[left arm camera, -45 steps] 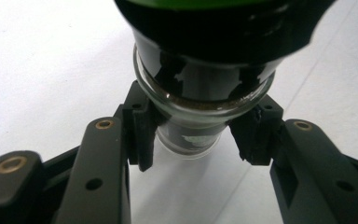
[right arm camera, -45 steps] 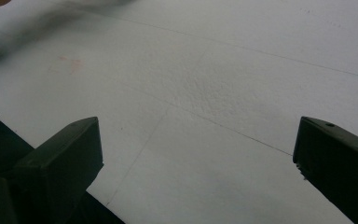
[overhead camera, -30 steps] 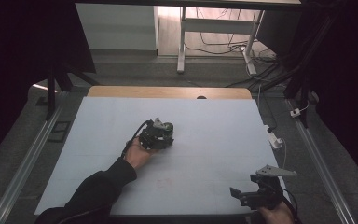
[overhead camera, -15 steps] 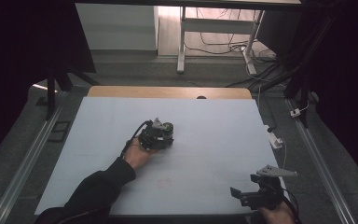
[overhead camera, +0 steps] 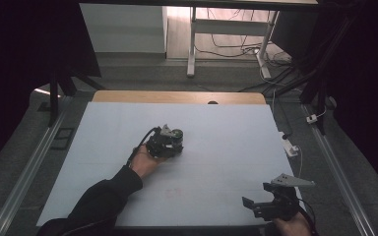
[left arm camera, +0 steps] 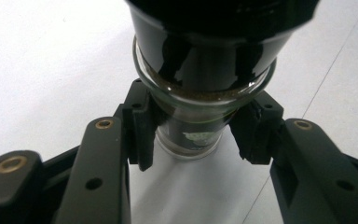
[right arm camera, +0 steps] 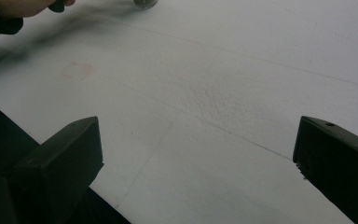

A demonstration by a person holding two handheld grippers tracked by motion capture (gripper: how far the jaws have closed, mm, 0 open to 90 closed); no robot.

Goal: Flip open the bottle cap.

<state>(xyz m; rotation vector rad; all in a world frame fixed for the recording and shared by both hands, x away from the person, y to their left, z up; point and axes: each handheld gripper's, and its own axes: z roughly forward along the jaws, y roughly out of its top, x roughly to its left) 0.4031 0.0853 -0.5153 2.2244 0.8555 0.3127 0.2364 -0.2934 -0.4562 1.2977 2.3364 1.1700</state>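
No change: left gripper (left arm camera: 193,135) clamps glass jar (left arm camera: 191,126); right gripper (right arm camera: 196,158) spread wide.

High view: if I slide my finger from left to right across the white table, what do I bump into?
Sleeve → left hand → left gripper on a jar → a bare stretch of table → right gripper at the near right corner.

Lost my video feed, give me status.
Left gripper shut on glass jar, mid-table. Right gripper open, empty, near table edge. Nothing in the way.
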